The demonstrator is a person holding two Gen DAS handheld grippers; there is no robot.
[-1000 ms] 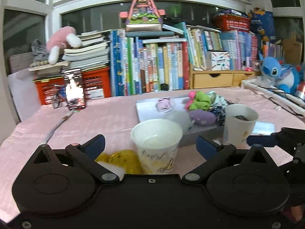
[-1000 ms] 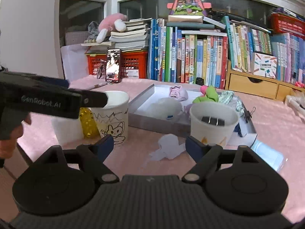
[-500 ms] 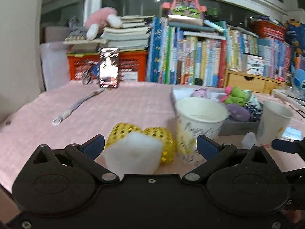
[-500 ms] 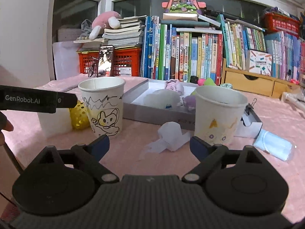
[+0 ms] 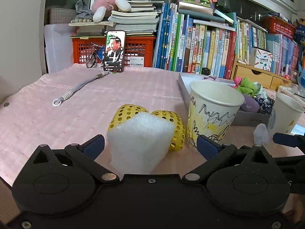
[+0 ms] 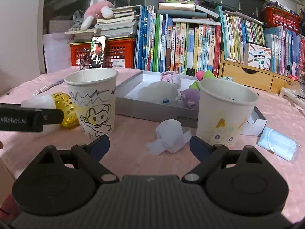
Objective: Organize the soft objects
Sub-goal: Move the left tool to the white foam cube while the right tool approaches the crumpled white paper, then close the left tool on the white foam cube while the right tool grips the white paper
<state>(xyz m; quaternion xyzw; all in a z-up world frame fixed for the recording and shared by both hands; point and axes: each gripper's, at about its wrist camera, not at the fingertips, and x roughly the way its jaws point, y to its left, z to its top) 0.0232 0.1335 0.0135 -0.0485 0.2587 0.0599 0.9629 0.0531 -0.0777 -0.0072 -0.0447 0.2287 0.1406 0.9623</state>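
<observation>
Left gripper [image 5: 150, 146] is gaping around the foam block [image 5: 140, 141], not gripping; right gripper [image 6: 149, 146] is standing wide, empty, facing crumpled paper [image 6: 169, 136] beside the doodled cup [image 6: 93, 103].

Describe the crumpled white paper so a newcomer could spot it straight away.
Start at the grey tray on the pink tablecloth. In front of its near wall, two paper cups stand apart: the cartoon-drawn cup and the yellow-marked cup. The crumpled white paper lies loose on the cloth between them, the only wadded, folded white scrap there.
</observation>
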